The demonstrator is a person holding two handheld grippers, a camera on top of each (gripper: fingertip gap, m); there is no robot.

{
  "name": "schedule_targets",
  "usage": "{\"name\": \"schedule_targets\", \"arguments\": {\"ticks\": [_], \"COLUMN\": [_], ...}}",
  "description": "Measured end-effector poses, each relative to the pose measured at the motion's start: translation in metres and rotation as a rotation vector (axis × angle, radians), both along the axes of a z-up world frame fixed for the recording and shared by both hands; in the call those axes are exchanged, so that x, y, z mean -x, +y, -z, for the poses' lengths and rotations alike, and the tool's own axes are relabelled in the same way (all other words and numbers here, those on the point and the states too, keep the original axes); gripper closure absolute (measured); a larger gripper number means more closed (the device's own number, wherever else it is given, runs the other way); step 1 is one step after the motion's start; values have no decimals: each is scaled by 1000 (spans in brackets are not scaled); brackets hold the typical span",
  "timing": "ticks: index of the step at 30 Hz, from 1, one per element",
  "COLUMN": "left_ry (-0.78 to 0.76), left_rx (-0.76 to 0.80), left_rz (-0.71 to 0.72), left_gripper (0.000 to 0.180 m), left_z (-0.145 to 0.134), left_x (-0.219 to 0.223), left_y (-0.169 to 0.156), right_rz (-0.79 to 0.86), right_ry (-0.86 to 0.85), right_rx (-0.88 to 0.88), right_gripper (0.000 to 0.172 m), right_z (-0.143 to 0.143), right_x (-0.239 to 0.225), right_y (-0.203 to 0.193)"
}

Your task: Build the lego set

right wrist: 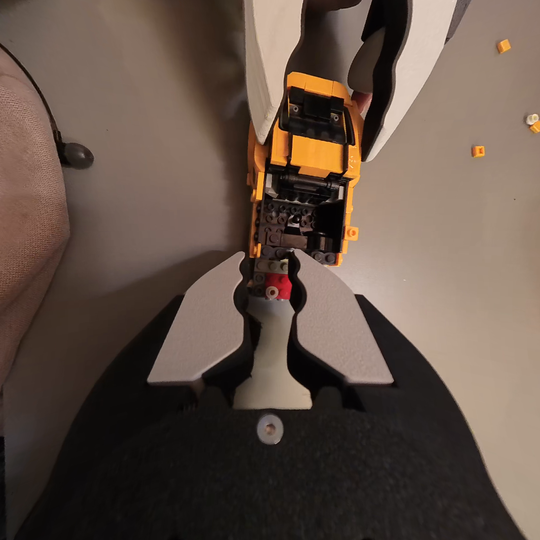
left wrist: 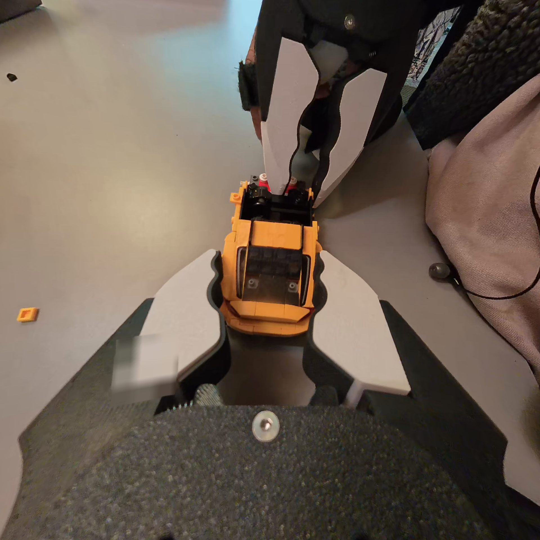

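An orange brick-built car (left wrist: 274, 233) with a black open interior rests on the grey table (left wrist: 117, 175). My left gripper (left wrist: 268, 257) is shut on its end with the dark window, with a pad pressed on each side. It shows at the top of the right wrist view (right wrist: 314, 149), clamping the car (right wrist: 315, 163). My right gripper (right wrist: 268, 254) is shut on the red and grey brick section (right wrist: 279, 282) at the car's opposite end. In the left wrist view this gripper (left wrist: 299, 195) has one finger inside the car's end and one at its side.
Loose orange pieces lie on the table (left wrist: 27, 314) (right wrist: 478, 151) (right wrist: 503, 46), and a small black piece (left wrist: 11, 76) lies far left. A pinkish cloth (left wrist: 482, 219) and a black cable with a round end (left wrist: 439, 270) lie beside the car. The gap from one gripper's tips to the other's is roughly 7 cm. Both grippers' tips are roughly 35 cm from the small black piece (left wrist: 11, 76).
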State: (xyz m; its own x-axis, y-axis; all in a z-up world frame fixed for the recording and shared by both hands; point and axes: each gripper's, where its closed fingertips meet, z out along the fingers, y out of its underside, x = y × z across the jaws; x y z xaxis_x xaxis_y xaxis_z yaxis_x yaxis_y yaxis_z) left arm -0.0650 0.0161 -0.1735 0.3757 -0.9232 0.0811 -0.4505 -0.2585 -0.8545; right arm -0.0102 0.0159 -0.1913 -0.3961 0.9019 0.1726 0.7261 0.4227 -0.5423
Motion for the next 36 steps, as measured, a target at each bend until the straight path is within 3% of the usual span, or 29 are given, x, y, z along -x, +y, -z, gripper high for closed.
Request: {"name": "schedule_targets", "arguments": {"ticks": [4, 6, 9, 18, 23, 28, 36], "left_ry": [-2, -3, -4, -23, -182, -391, -500], "left_rx": [3, 2, 3, 47, 309, 648, 817], "left_rz": [4, 4, 4, -10, -68, -164, -245], "left_gripper": [121, 121, 121, 121, 121, 121, 121], "left_z": [0, 0, 0, 0, -10, -16, -16], "left_x": [0, 0, 0, 2, 5, 11, 13], "left_y": [0, 0, 0, 2, 5, 15, 26], "right_rz": [11, 20, 25, 54, 81, 105, 47], "right_ry": [22, 25, 41, 46, 147, 273, 339], "right_rx": [23, 71, 45, 94, 167, 64, -106], "right_gripper": [146, 138, 149, 150, 127, 127, 125], "right_z": [-1, -3, -2, -2, -30, -33, -26], "right_x": [-1, -1, 1, 2, -5, -4, 29], "right_y": [-1, -5, -3, 0, 8, 16, 22]}}
